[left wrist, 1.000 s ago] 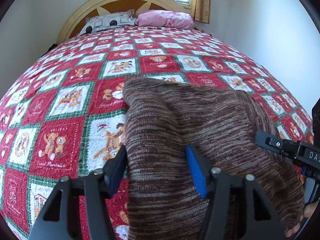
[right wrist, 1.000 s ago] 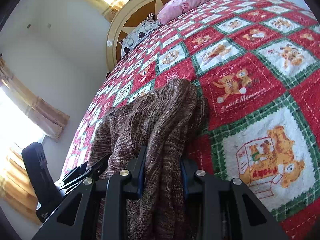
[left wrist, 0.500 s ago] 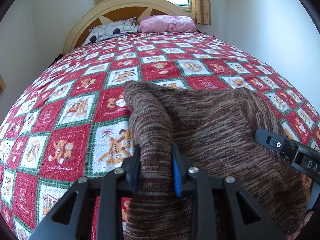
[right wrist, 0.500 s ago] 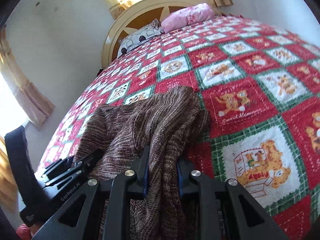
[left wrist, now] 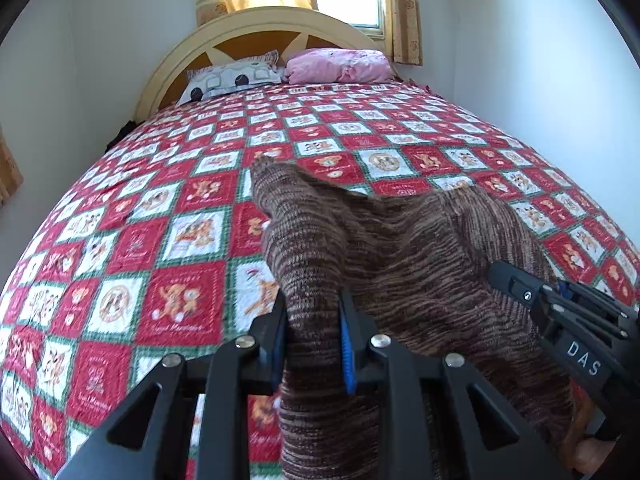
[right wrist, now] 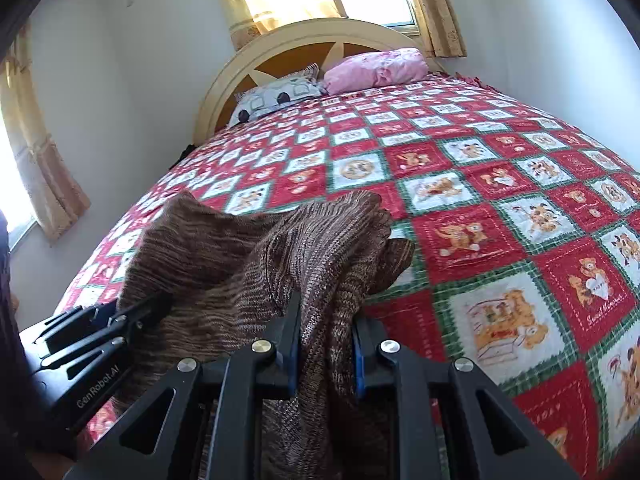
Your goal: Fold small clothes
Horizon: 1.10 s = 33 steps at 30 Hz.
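The bed carries a quilted cover of red and white squares with green borders; its near edge is cut off in both views. The sweater, a brown striped knit, lies bunched on the near part of the bed, its lower end hidden behind the grippers. The left gripper is clamped on a fold at the sweater's left edge. The right gripper is clamped on a fold at the right edge.

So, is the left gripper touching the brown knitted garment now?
Touching. The left wrist view shows the left gripper shut on the brown knitted garment, with fabric pinched between its fingers.
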Tool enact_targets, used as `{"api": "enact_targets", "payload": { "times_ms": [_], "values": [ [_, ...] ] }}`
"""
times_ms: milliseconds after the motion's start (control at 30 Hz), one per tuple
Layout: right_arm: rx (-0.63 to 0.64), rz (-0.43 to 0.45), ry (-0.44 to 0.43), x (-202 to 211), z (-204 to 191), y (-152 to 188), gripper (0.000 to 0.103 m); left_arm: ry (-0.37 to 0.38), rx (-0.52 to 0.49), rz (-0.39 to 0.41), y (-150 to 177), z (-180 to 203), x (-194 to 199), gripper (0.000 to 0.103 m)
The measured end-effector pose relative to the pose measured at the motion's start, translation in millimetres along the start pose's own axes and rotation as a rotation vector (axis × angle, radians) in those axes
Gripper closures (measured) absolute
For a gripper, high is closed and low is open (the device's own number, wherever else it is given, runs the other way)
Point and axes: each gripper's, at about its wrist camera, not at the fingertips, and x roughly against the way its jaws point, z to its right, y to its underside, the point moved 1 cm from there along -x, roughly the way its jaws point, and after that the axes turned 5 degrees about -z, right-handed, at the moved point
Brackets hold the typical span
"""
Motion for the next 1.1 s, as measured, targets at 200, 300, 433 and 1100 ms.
{"api": "enact_targets", "payload": {
  "times_ms": [200,300,433,1100],
  "values": [
    [0.036,0.007,-0.017,14,-36,3,0.083,0.005,0.047,-0.023,12,-27,13,0.08],
    [0.058,0.0,-0.034,14,-60,7,0.083,-0.014,0.06,-0.025,19,-43,20,0.08],
    [0.083,-0.021,-0.077,8,-93,13,0.083,-0.049,0.091,-0.036,28,-72,25,0.08],
    [0.145,-0.129,-0.243,-88,-228,23,0.083,-0.231,0.188,-0.06,38,-214,-2,0.08]
  ]
}}
